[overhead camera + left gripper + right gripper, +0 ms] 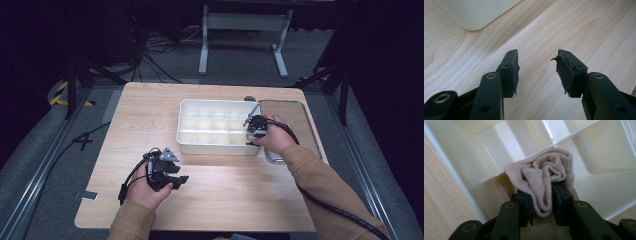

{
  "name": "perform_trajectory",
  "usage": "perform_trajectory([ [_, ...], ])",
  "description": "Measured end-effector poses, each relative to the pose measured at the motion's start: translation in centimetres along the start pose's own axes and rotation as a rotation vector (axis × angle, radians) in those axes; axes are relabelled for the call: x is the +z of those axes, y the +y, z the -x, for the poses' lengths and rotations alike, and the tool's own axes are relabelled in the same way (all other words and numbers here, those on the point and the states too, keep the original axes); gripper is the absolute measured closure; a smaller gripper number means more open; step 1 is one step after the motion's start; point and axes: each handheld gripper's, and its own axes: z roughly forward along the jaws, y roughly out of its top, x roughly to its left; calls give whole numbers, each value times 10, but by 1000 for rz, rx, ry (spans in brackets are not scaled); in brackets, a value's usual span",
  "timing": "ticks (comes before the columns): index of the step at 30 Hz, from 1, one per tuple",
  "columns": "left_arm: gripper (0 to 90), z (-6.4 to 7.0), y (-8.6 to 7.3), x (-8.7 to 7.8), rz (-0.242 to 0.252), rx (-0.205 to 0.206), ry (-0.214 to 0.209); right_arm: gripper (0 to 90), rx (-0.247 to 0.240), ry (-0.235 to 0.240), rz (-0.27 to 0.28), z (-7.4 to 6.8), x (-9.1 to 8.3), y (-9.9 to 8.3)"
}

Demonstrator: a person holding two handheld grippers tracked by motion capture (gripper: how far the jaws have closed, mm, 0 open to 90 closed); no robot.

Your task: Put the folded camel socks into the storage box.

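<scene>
High view: right gripper (251,131) at the near right corner of the white divided tray (186,142), left gripper (170,177) idle over the wooden table (150,107); dark room, cables beyond.

Left gripper view: jaws spread, nothing between.

Right gripper view: jaws pinching a beige sock (544,176) just above a tray divider. Probably mid-placement; next, lowering into one compartment, then releasing.

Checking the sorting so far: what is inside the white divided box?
The white divided box holds empty cells, and at its right end the right gripper pinches a beige knitted sock above the dividers. The cell under the sock is hidden.
</scene>
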Motion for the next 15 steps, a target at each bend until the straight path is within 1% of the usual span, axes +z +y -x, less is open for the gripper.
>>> perform_trajectory([
  [4, 529, 0, 0, 0, -1, 0, 0, 628, 18, 4, 14, 2, -4, -1],
  [6, 529, 0, 0, 0, -4, -4, -2, 600, 43, 21, 33, 2, -6, -2],
  [7, 528, 0, 0, 1, -7, 0, -3, 594, 49, 26, 39, 2, -7, -3],
  [8, 528, 1, 0, 1, -5, -6, -3, 594, 50, 23, 46, 2, -9, -3],
  [10, 529, 1, 1, 2, -4, 2, -2, 594, 70, 26, 57, 3, -12, -3],
  [13, 529, 1, 1, 3, -7, 1, -3, 591, 83, 31, 79, 4, -16, -4],
  [14, 528, 1, 1, 3, -13, 0, -4, 600, 86, 29, 81, 4, -17, -4],
  [15, 529, 0, 1, 3, -16, 8, -4, 619, 90, 28, 87, 5, -19, -4],
])
